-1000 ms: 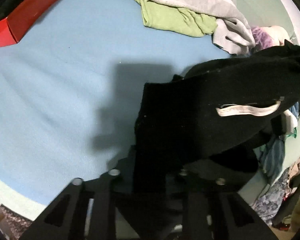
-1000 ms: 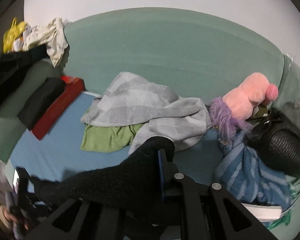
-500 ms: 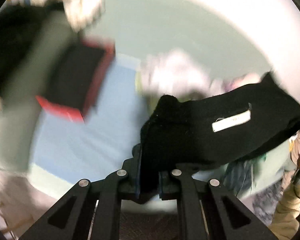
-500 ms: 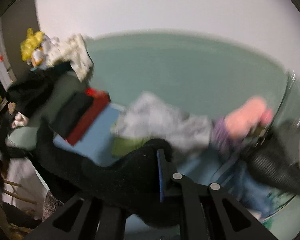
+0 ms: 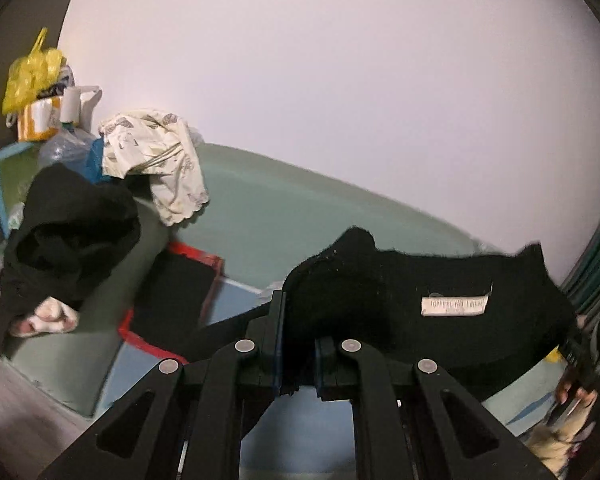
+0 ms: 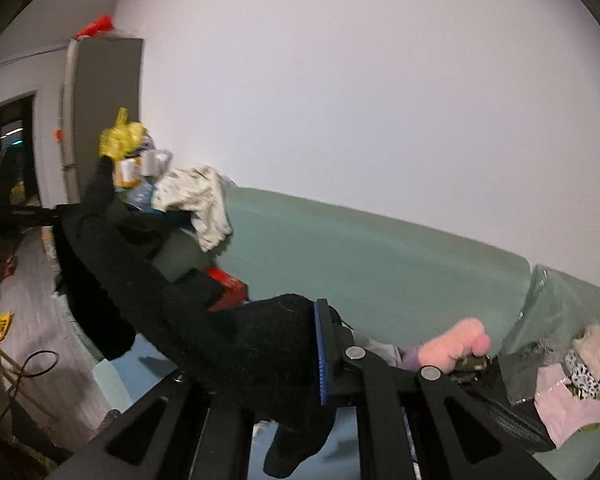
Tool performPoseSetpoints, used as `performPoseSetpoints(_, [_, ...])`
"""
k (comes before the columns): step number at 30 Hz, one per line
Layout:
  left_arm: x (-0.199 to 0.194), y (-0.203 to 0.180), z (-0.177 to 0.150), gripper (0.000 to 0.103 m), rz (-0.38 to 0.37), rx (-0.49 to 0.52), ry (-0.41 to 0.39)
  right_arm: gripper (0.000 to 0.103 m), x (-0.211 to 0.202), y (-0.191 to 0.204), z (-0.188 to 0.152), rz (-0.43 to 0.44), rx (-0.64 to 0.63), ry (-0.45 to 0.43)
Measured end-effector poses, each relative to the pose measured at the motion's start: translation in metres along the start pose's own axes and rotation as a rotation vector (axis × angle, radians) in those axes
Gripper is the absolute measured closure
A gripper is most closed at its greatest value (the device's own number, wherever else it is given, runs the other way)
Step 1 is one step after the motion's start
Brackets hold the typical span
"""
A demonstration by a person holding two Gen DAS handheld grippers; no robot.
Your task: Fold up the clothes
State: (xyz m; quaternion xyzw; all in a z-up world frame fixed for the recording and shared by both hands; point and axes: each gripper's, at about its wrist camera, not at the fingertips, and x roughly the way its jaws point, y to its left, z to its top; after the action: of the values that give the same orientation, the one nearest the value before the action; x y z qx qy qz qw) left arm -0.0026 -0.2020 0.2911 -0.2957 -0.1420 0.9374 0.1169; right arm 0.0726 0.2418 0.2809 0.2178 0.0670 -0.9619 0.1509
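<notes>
Above a blue mattress [image 5: 236, 304] edged by a green padded surround [image 5: 300, 224], two handheld grippers are holding one black knitted garment [image 5: 400, 300] stretched in the air between them. From the left wrist camera, the left gripper [image 5: 298, 356] is pinching an edge of the garment between nearly closed jaws, which have just been closing further on the cloth, and a white label [image 5: 454, 305] sewn to the fabric is facing the camera. From the right wrist camera, the right gripper [image 6: 300, 364] is clamping another part of the same black garment [image 6: 204, 320], with the cloth bunching over its left finger and a loose end hanging below. The fabric is running away to the left toward the other gripper at the picture's edge. Behind, a cream patterned cloth [image 5: 156, 160] is draping over the surround's corner, beside another dark garment [image 5: 72, 232]. A red tray [image 5: 168, 296] is lying on the mattress with dark cloth inside. A pink soft toy [image 6: 452, 344] is resting near the right gripper. A plain white wall [image 6: 360, 100] is filling the upper half of both views.
</notes>
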Motion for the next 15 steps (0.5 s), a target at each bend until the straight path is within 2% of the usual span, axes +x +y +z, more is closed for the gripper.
performPoseSetpoints(3, [-0.004,0.009,-0.003,0.092,-0.056,-0.032,-0.026,0.095,-0.016,0.003,0.005,0.042,-0.003,-0.030])
performPoseSetpoints(8, [-0.009,0.005,0.030,0.092,-0.106,-0.087,-0.080,0.095,-0.018,-0.009,0.031,0.055,0.046,-0.087])
performPoseSetpoints(11, [0.026,0.008,0.044,0.092,-0.064,-0.123,-0.038,0.094,0.019,-0.029,0.043,0.087,0.125,-0.027])
performPoseSetpoints(15, [0.116,0.011,0.028,0.092,0.104,-0.057,0.038,0.091,0.131,-0.053,0.020,0.014,0.191,0.167])
